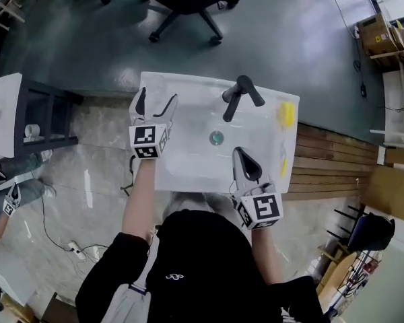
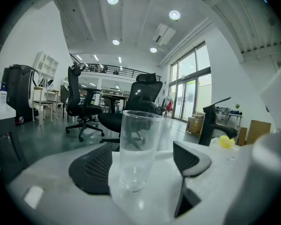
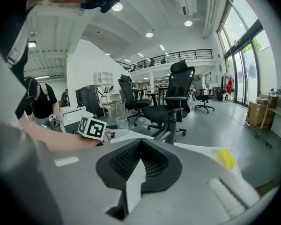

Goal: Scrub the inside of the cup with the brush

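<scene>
Quantity: one white sink point(image 1: 188, 163), one black faucet point(image 1: 239, 94), two grippers, one yellow brush point(image 1: 286, 114), one clear cup point(image 2: 137, 149).

The brush lies on the sink's right rim.

The left gripper point(image 1: 155, 101) is released, jaws wide either side of the upright cup on the far-left rim. This is plain in the left gripper view and faint in the head view.

The right gripper point(image 1: 245, 161) is clenched on nothing, over the basin's near edge.

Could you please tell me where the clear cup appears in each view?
Head view: cup faint at the sink's far-left corner, ahead of the left gripper.
Left gripper view: cup central, upright between the open jaws.
Right gripper view: cup small, left of centre, behind the left gripper.
Shared landmark: yellow object on the sink's right rim.
</scene>
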A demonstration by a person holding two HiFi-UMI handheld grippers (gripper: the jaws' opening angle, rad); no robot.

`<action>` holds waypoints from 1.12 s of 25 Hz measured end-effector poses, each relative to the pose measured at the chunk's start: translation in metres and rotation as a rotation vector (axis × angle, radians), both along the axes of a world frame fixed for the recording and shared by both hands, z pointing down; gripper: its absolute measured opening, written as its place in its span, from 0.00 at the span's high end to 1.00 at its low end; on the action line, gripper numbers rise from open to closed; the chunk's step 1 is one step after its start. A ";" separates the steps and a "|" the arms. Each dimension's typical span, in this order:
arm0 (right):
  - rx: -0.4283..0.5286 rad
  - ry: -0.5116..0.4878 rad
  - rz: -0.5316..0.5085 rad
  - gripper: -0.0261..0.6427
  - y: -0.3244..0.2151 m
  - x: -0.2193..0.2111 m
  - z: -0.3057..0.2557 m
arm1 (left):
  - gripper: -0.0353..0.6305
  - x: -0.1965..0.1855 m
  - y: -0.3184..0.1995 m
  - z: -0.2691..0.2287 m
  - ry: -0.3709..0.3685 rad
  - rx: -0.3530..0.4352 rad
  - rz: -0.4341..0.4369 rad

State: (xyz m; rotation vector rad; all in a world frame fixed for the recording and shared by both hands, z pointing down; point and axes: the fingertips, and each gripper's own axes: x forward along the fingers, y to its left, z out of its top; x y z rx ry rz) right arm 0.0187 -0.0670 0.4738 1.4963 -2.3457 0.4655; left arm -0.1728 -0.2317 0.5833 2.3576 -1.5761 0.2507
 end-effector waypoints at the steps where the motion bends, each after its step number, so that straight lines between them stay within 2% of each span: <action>1: -0.006 0.000 0.006 0.96 0.000 0.000 0.002 | 0.33 0.000 -0.003 0.002 -0.004 -0.001 0.003; 15: -0.030 0.016 0.028 0.96 -0.003 0.009 0.008 | 0.34 0.011 -0.035 0.000 0.003 0.050 0.045; 22: -0.030 0.046 0.057 0.96 0.000 0.027 0.006 | 0.34 0.010 -0.047 -0.006 0.055 0.100 0.036; 28: -0.038 0.054 0.064 0.96 0.000 0.034 0.007 | 0.42 0.014 -0.046 -0.005 0.045 0.112 0.044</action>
